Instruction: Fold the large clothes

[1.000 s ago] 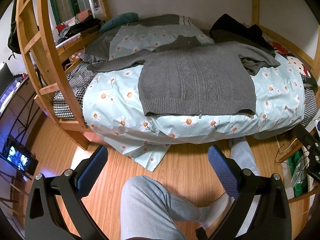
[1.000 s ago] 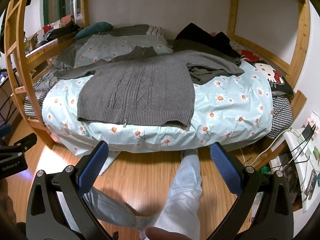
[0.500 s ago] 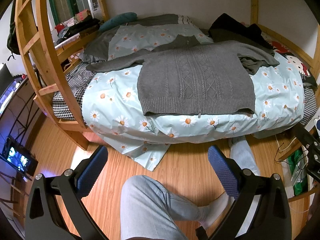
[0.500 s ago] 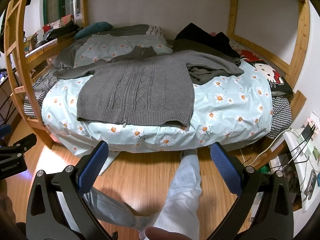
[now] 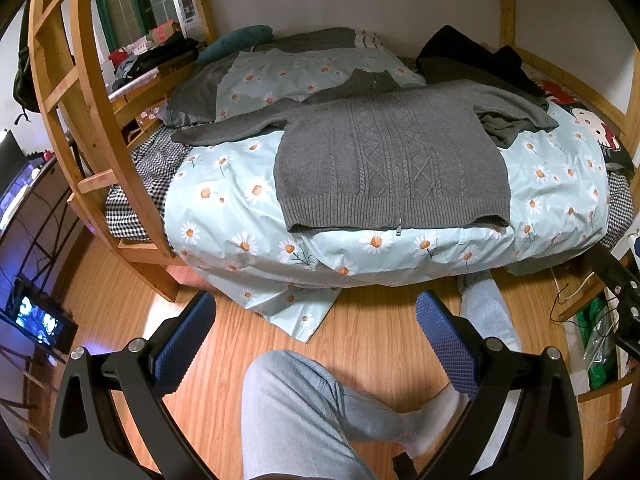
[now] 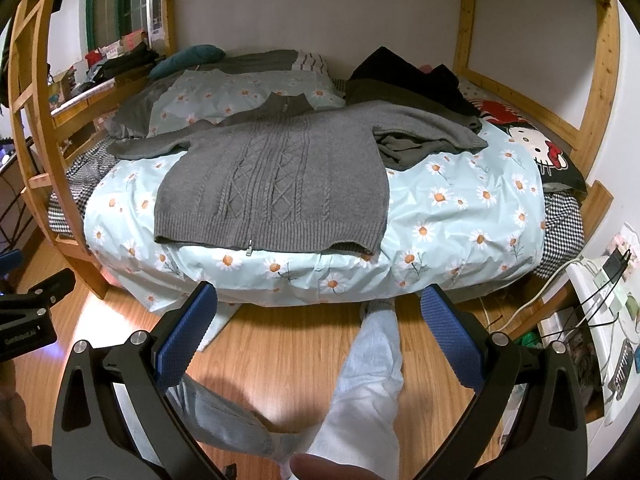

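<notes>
We hold the left gripper (image 5: 314,336) and right gripper (image 6: 318,326) over the floor near the bed, both spread wide and empty, well short of the cloth. The grey sweater (image 6: 276,176) lies flat on the daisy quilt (image 6: 460,216), hem nearest us, sleeves out left and right, laid ready for folding, we judge. Dark clothes (image 6: 404,76) are heaped far right.

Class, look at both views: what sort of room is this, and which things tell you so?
Probably a bedroom or dorm room: a wooden bunk bed frame, a daisy-print duvet with a grey zip cardigan spread on it, and a Hello Kitty pillow.
</notes>
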A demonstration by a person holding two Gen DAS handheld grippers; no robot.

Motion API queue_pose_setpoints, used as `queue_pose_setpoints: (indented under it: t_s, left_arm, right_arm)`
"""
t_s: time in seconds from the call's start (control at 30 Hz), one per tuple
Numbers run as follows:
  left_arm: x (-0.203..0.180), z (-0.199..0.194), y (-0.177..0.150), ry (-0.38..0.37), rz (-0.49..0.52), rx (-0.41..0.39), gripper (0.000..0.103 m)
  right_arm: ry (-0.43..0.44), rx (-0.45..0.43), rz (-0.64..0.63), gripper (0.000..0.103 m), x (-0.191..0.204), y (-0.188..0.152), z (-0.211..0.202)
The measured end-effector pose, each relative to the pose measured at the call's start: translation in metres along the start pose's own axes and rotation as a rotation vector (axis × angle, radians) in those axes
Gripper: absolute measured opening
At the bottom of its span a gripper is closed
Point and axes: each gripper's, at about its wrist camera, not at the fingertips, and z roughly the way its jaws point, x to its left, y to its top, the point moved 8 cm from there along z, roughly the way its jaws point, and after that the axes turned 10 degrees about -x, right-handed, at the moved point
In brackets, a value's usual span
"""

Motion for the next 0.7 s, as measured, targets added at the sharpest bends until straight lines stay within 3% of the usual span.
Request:
queue_pose_setpoints:
  t_s: [0.23, 0.7]
  left_arm:
    - [-0.004, 0.007, 0.006, -0.001, -0.001, 0.018, 0.099]
    - [-0.017, 0.035, 0.032, 0.014, -0.011, 0.029, 0.099]
  right_arm:
    - [-0.001, 0.005, 0.009, 0.1, -0.006, -0.006, 0.0]
    - [0.037, -0.005, 0.034, 0.1, -0.013, 0.025, 0.036]
